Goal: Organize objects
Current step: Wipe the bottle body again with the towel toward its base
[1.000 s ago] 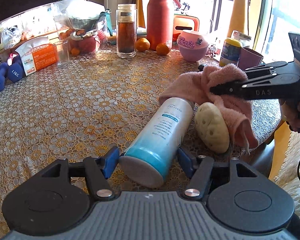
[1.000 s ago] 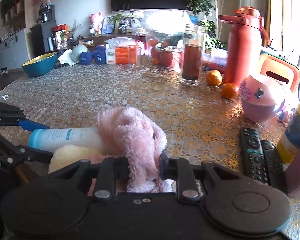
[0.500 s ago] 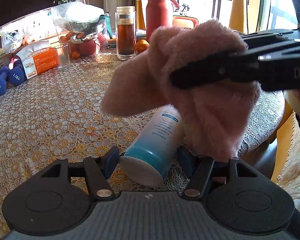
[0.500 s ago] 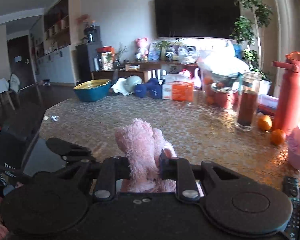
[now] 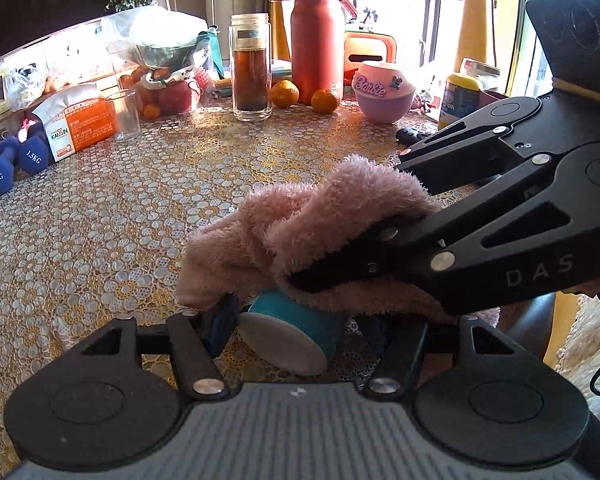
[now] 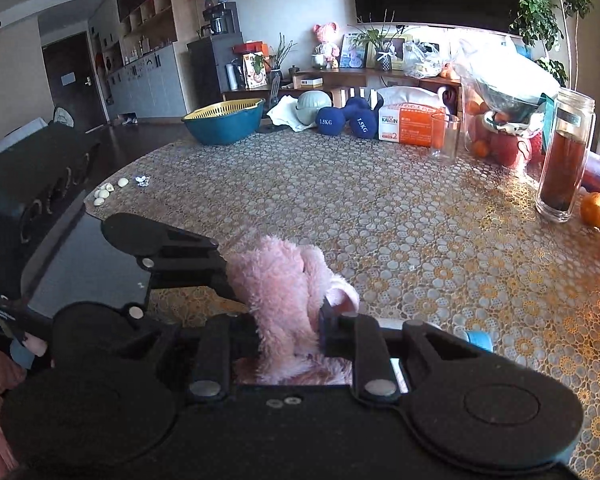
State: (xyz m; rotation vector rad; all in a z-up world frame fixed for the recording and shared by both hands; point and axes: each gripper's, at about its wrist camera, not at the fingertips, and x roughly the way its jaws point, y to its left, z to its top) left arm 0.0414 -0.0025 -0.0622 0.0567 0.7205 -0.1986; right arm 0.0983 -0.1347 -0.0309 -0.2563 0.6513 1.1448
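From behind the left gripper (image 5: 288,326) I could see the teal-and-white bottle (image 5: 296,330) lying on its side on the lace-covered table (image 5: 148,216), its flat base toward me, the blue pads pressed to either side of it. The fluffy pink towel (image 5: 300,224) lay draped over the bottle's far length, pinched in the right gripper (image 5: 332,256), which reached in from the right with its jaws nearly together on the plush. That view also took in the red flask (image 5: 318,36), the tea jar (image 5: 251,68), two tangerines and the pink Barbie bowl (image 5: 383,90) at the far edge by the window. The view from the right gripper (image 6: 288,320) gave what the first could not: the blue basin (image 6: 223,120) and scattered garlic cloves (image 6: 104,194) at the far left of the table, the dumbbells (image 6: 344,120), and the room beyond. There the bottle showed only as a sliver of blue at the right, and the left gripper (image 6: 204,264) came in from the left beside the towel. A second earlier the towel had lain heaped to the right of the bottle, over a potato; half a second earlier it had hung lifted in the air, and now it sat lower, over the bottle. The left gripper had not stirred.
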